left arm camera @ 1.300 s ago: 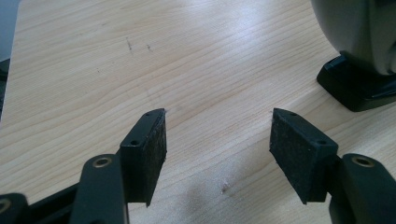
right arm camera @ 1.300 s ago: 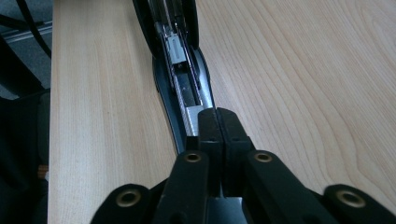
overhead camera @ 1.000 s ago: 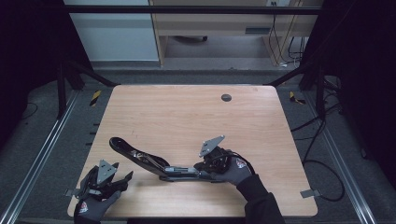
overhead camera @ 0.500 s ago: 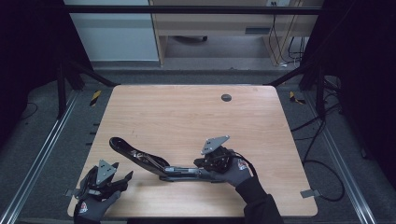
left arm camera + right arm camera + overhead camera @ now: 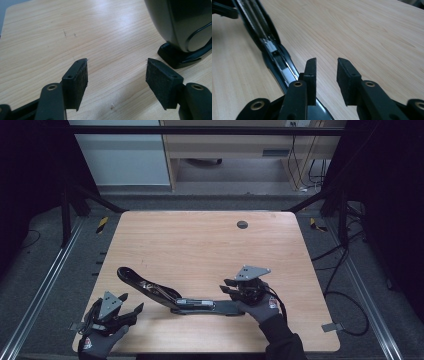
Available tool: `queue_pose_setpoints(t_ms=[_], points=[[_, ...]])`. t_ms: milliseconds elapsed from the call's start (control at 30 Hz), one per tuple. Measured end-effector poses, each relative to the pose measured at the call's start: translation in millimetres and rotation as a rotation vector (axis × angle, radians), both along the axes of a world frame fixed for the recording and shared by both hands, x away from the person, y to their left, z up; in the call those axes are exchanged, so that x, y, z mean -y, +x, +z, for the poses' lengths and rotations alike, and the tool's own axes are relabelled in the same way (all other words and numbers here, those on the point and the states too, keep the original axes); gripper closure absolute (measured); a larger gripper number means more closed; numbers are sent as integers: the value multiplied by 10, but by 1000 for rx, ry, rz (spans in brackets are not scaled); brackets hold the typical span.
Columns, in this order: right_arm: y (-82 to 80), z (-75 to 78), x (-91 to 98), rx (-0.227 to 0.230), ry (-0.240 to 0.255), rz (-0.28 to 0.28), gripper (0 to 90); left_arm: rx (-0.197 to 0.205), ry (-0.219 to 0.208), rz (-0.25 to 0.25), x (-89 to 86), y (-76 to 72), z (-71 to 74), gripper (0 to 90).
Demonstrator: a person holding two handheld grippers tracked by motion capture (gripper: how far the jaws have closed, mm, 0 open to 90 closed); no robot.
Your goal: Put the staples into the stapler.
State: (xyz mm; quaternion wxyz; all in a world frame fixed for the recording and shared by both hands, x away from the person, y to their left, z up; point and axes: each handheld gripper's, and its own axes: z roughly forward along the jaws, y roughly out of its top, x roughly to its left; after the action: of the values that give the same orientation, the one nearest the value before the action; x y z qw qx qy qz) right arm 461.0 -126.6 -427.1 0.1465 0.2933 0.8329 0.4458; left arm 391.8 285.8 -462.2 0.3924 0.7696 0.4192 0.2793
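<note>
A long, stiff black curved bar (image 5: 170, 295) is being seen lying on the bench (image 5: 210, 245), its near end beneath the parted right claw (image 5: 325, 75) and well suited to gripping, while the left claw (image 5: 116, 80) is being held wide open beside its far end

My table (image 5: 200, 250) is pale wood with a fine streaky grain and one small dark round spot (image 5: 242, 224) near its far edge. The long bent thing (image 5: 170, 296) lying on it is glossy black, with a silvery-grey strip along its middle. My gloves (image 5: 257, 302) are dark grey with a small red and white mark. Both grippers are black, each topped by a grey plate (image 5: 252, 272).
</note>
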Motion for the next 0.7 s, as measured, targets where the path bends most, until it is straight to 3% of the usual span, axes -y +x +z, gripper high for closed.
queue_pose_setpoints(t_ms=[467,700], points=[[-82,-122,418,24,40,-179,530,28,-68,-21,-23,-34,73,301],[-166,-191,547,30,14,-250,505,39,-72,-27,-2,-52,109,292]])
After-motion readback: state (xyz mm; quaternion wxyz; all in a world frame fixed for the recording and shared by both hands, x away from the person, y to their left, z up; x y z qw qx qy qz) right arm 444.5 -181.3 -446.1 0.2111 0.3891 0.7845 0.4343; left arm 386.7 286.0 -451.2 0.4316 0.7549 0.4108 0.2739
